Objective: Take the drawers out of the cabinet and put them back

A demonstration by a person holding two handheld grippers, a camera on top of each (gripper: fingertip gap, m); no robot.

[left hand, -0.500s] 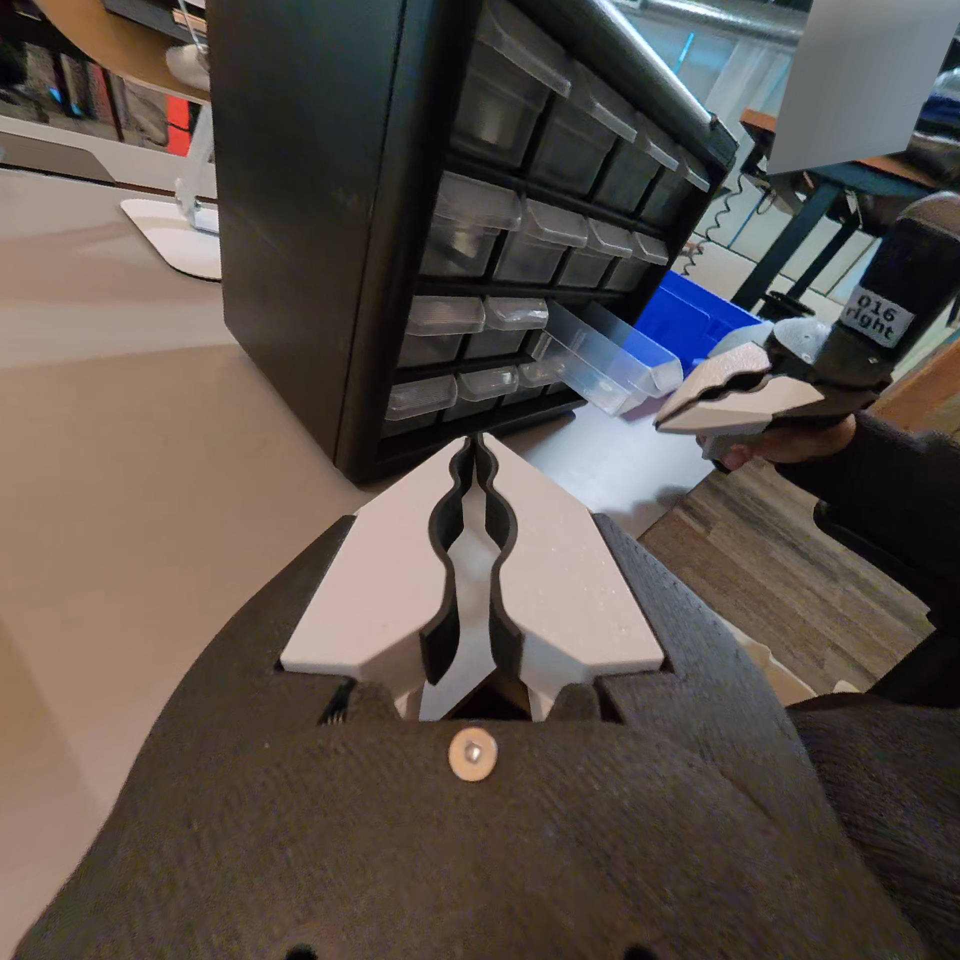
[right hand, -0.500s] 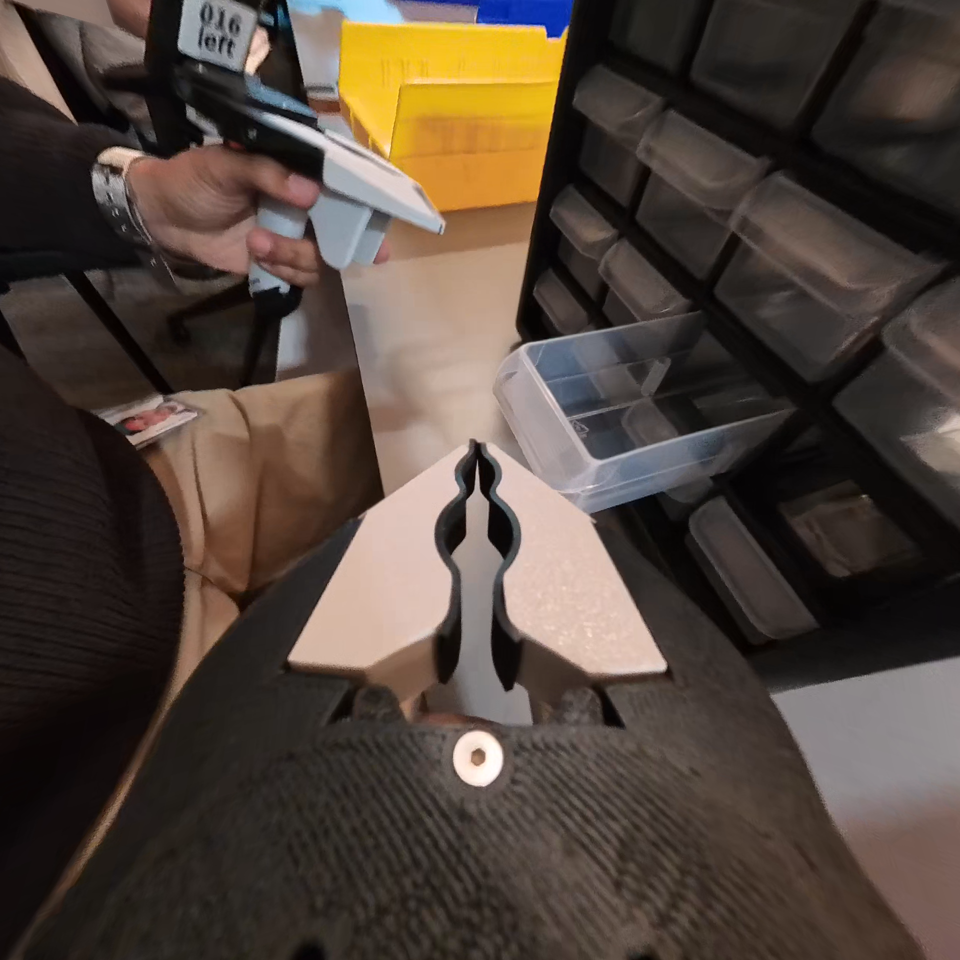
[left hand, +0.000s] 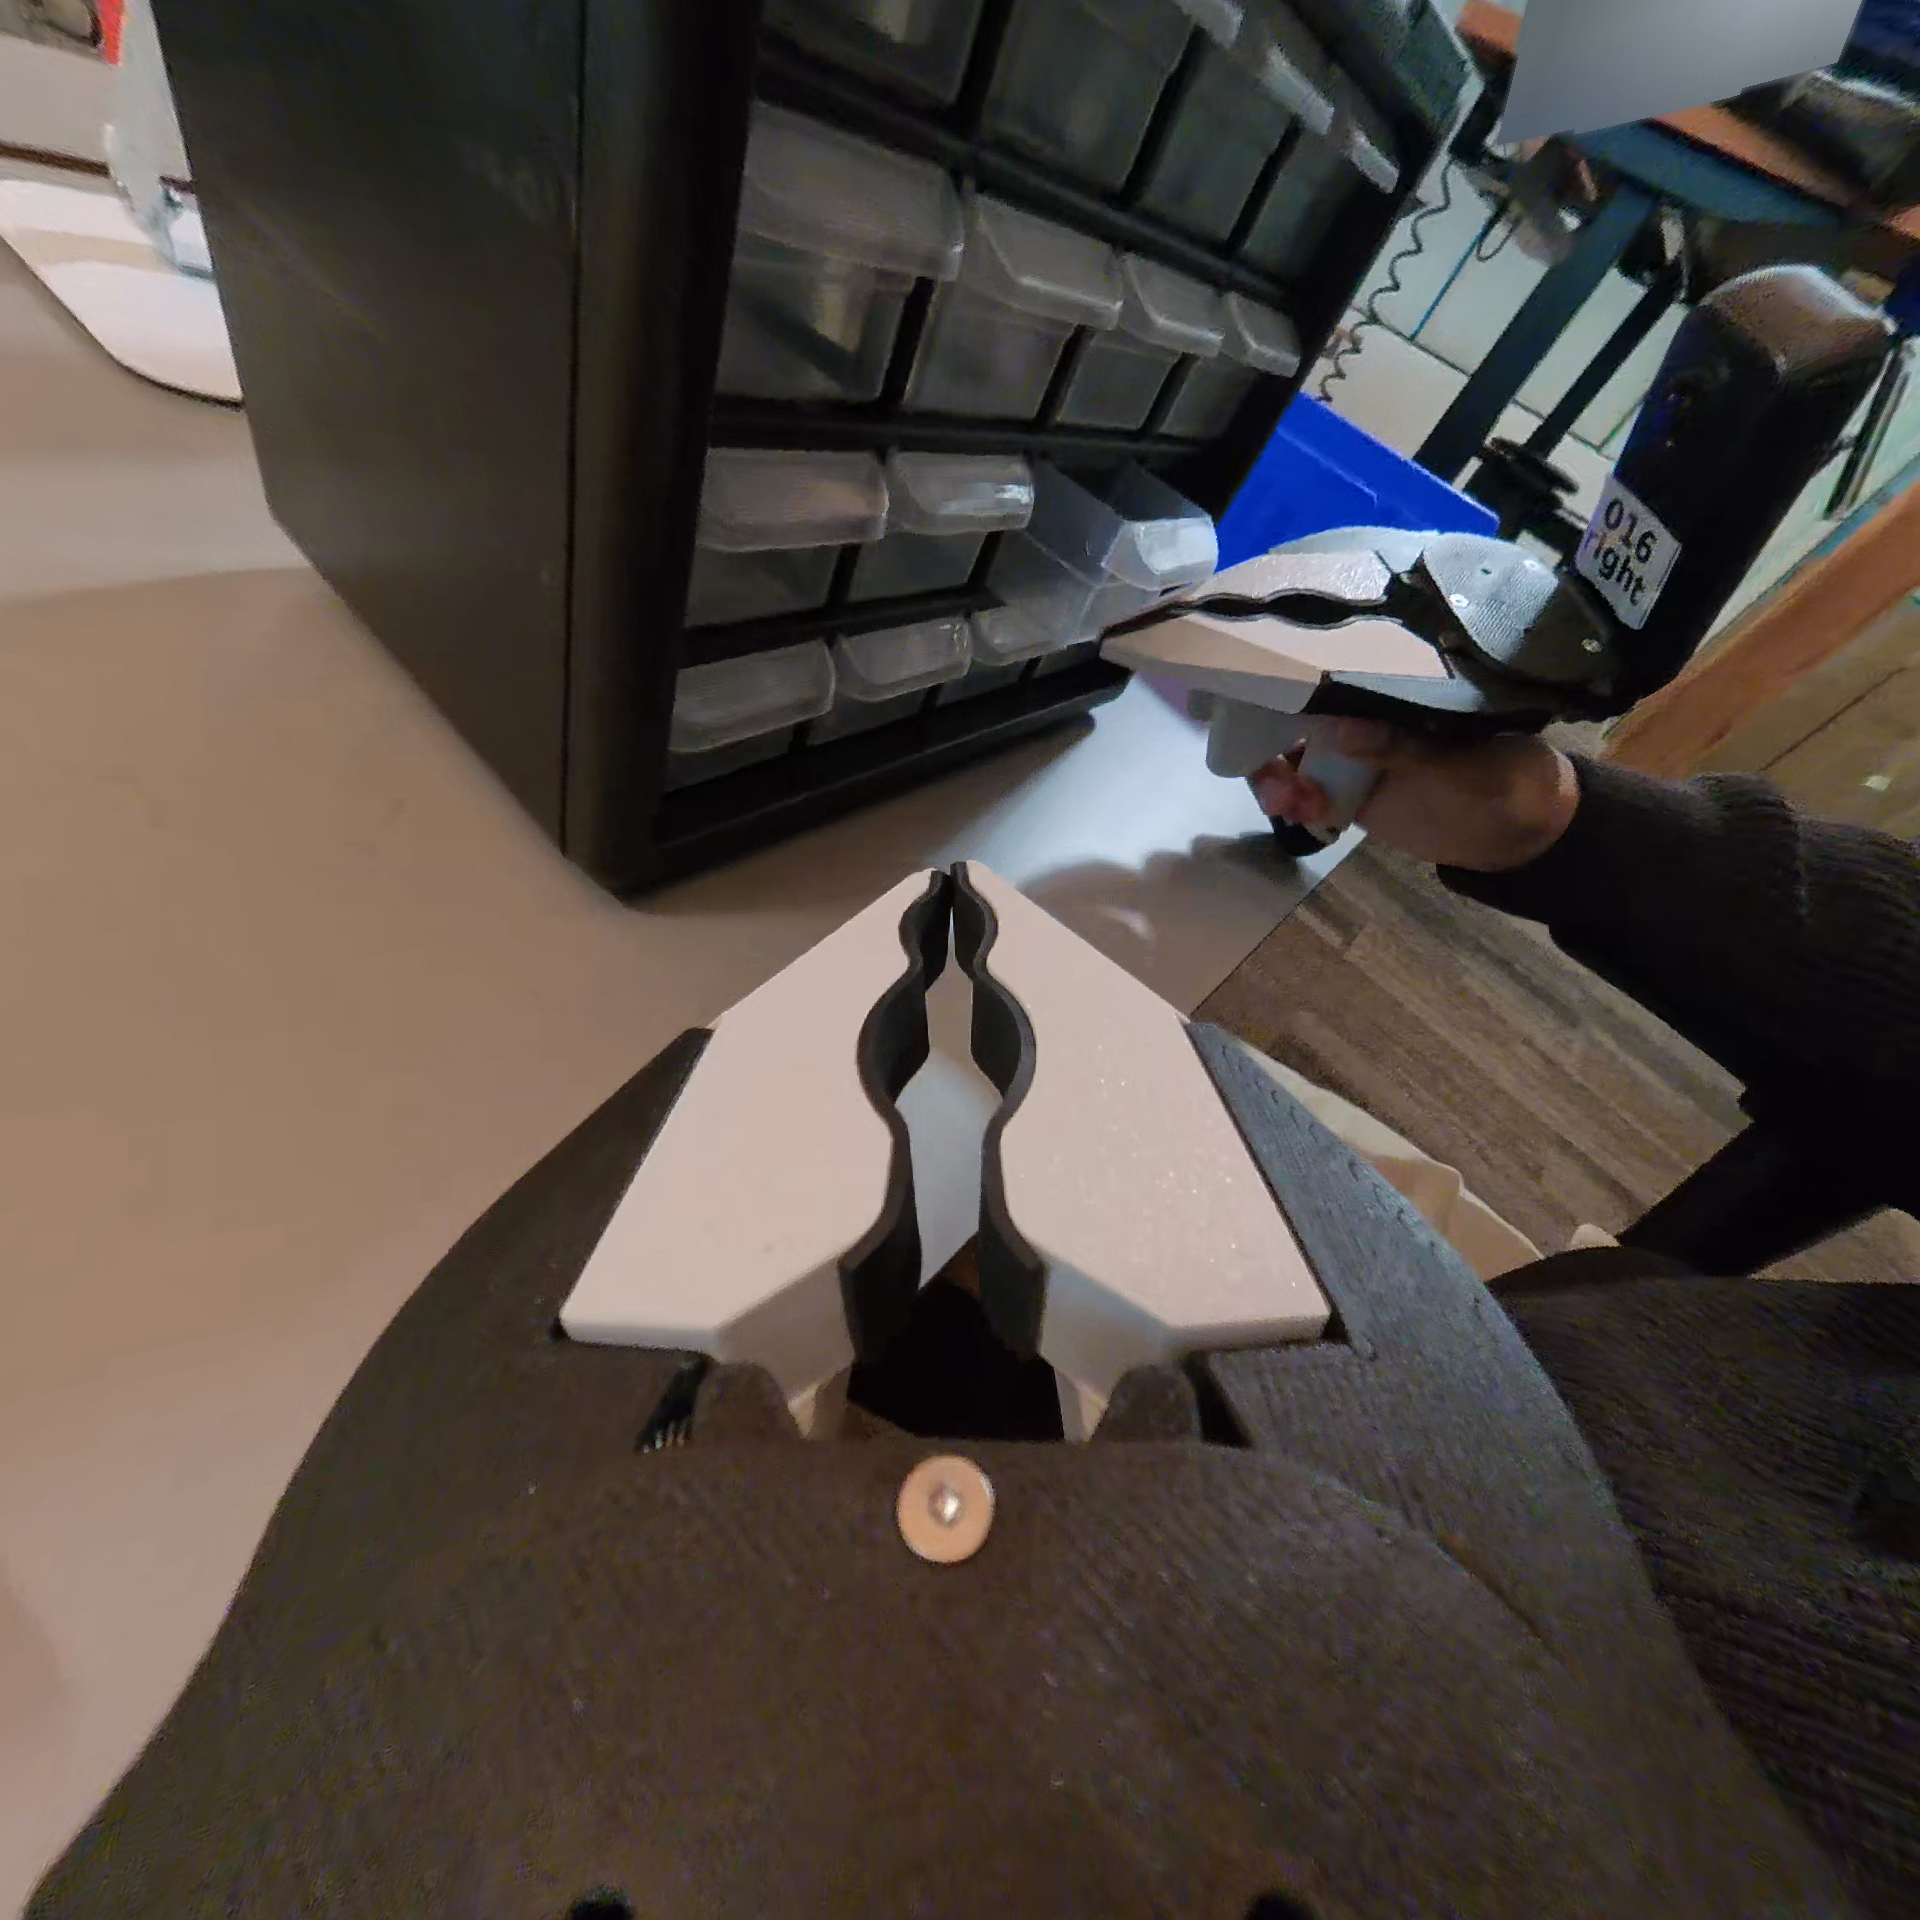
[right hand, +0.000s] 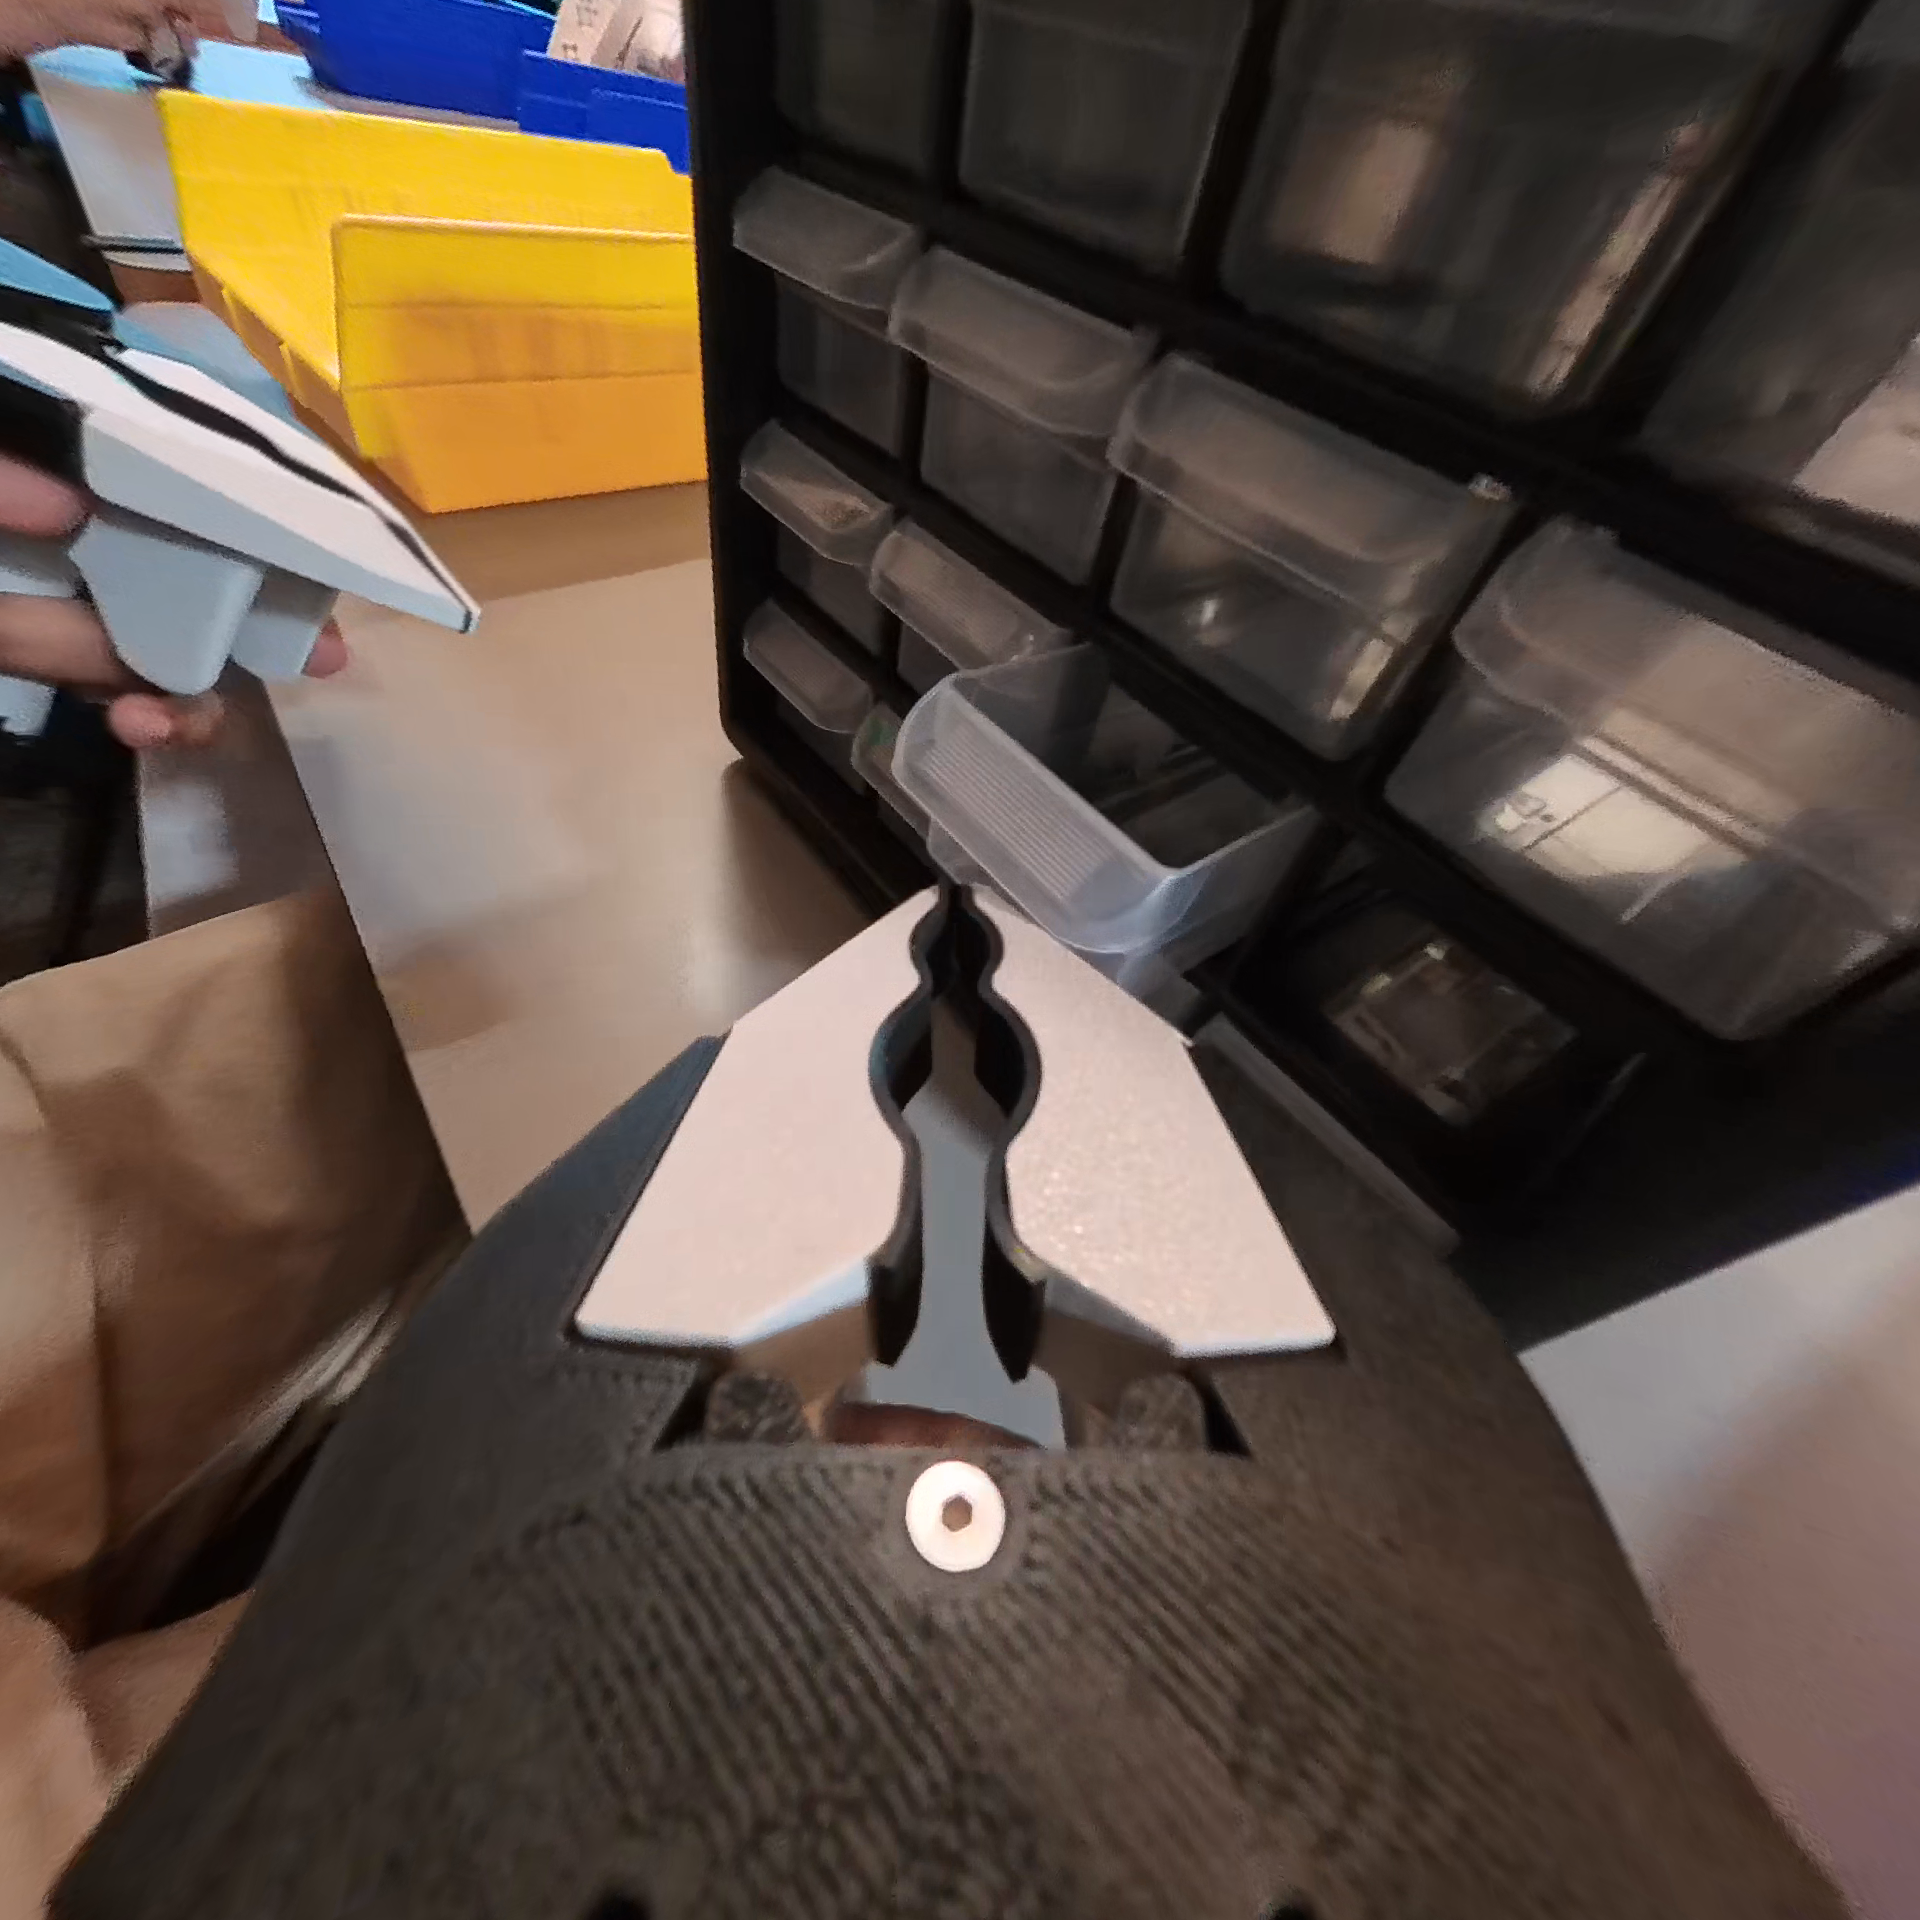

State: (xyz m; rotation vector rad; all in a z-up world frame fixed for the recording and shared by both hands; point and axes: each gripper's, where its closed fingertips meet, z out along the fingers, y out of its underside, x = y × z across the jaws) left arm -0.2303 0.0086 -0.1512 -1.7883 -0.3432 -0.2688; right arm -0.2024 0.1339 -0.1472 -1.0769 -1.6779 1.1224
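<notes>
Here the black cabinet [left hand: 436, 364] stands on a tan table [left hand: 208, 935], its rows of clear drawers facing the person. One drawer [right hand: 1049, 821] in the third row sticks partway out of its slot; the rest sit flush. The right gripper [right hand: 951, 904] has its jaws together, tips touching the lower front lip of that drawer; whether they pinch the lip cannot be told. In the left wrist view the same gripper [left hand: 1117, 639] reaches the drawer [left hand: 1122, 540] from the right, held by a hand [left hand: 1434, 800] in a dark sleeve. The left gripper [left hand: 951, 883] is near the cabinet's left corner, jaws together and holding nothing. A yellow bin [right hand: 488, 343] lies far left; a blue bin [left hand: 1340, 488] lies behind the cabinet.
</notes>
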